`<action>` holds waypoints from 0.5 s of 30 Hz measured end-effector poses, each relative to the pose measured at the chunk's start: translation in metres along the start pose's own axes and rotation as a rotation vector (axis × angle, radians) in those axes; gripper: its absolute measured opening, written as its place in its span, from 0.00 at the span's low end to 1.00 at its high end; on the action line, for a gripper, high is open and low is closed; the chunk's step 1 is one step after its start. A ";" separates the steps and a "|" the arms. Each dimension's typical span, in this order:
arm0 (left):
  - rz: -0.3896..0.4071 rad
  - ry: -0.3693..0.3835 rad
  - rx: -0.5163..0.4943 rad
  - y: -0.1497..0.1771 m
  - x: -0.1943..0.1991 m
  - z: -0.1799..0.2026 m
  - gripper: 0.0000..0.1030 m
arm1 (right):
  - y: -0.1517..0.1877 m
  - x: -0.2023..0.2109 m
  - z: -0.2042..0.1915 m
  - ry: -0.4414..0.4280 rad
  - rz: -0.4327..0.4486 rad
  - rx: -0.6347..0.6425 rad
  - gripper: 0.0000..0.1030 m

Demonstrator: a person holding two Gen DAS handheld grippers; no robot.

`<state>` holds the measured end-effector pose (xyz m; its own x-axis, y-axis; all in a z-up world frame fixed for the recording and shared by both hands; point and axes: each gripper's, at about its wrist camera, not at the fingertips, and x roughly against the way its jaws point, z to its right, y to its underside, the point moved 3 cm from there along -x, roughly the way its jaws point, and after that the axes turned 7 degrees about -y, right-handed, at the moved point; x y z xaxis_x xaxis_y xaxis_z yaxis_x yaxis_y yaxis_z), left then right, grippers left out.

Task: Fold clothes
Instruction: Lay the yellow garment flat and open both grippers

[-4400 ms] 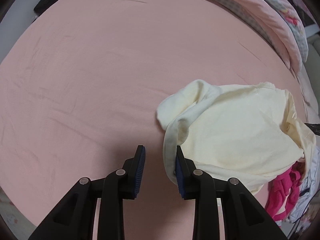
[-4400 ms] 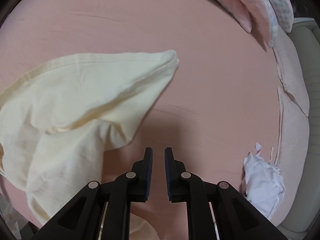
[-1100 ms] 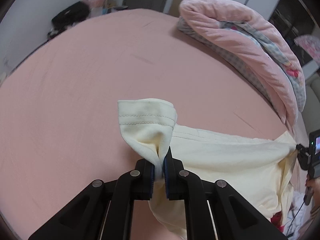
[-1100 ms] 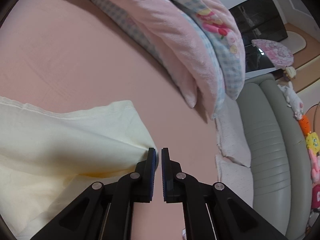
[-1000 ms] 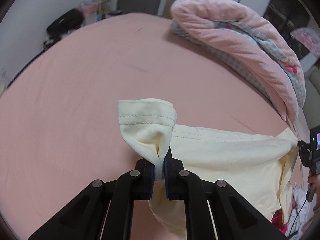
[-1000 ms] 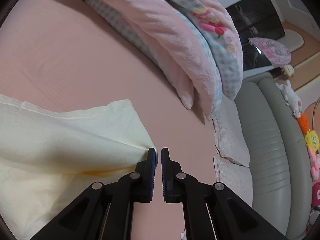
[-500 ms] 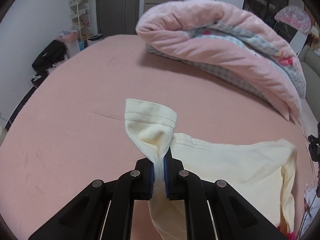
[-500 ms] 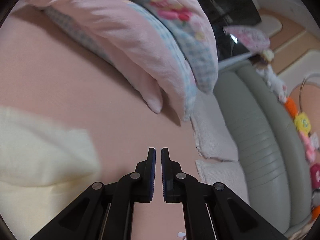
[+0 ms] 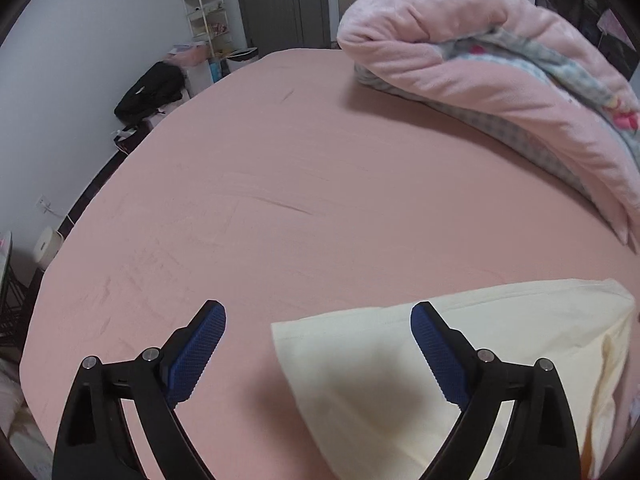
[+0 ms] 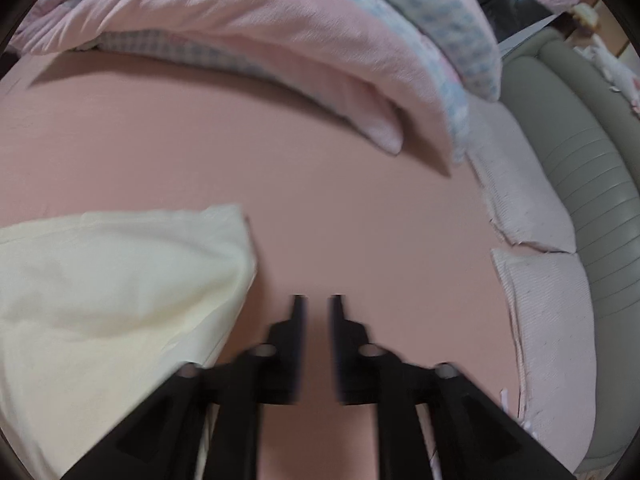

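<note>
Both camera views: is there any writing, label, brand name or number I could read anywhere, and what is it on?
No readable text in either view.
Items on the white shelf rack: too small and blurred to read.
Printed quilt: cartoon pictures only, blurred.
Cream garment: no label showing.

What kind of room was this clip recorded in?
Most likely a bedroom: a wide bed with a pink sheet, a rolled pink quilt at its far side, and a door beyond. A cream garment lies on the sheet.
</note>
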<state>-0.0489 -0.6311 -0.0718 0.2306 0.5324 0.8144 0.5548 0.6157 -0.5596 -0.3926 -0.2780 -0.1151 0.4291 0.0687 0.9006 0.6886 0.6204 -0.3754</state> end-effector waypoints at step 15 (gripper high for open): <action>0.033 0.128 0.013 0.061 0.089 -0.042 0.92 | 0.021 0.112 -0.048 -0.021 0.069 0.173 0.58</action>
<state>0.0390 -0.5698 -0.0270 0.3493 0.4749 0.8078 0.5348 0.6068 -0.5880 -0.3018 -0.2949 -0.0331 0.4584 0.1308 0.8791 0.5464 0.7386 -0.3949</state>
